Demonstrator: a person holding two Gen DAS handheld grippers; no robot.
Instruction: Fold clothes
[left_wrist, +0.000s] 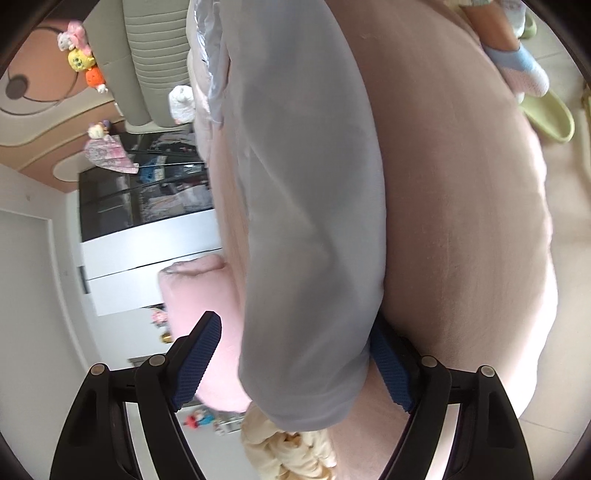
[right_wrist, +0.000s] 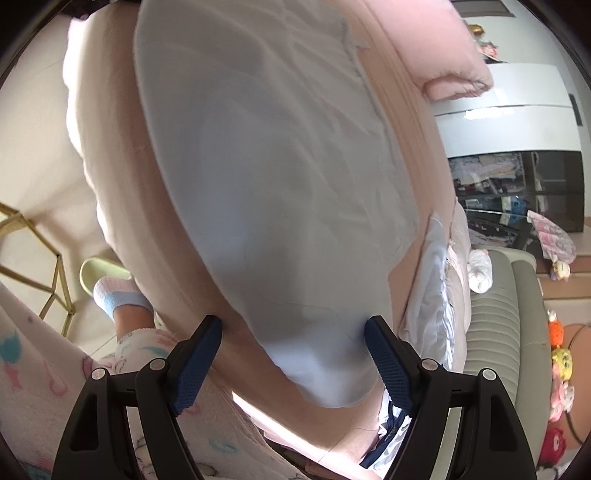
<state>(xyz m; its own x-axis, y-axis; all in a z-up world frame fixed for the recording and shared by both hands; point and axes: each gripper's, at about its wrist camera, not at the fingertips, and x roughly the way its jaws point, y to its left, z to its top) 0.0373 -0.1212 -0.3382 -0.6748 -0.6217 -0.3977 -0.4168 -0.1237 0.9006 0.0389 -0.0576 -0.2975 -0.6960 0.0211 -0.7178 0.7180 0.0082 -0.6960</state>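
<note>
Lying lengthwise ahead: light-blue garment (right_wrist: 266, 177) | right gripper (right_wrist: 293, 363) spread wide

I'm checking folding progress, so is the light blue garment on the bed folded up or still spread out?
Spread out: the light blue garment lies as one long, broad layer on the pink bed cover, with no stacked fold visible.
</note>
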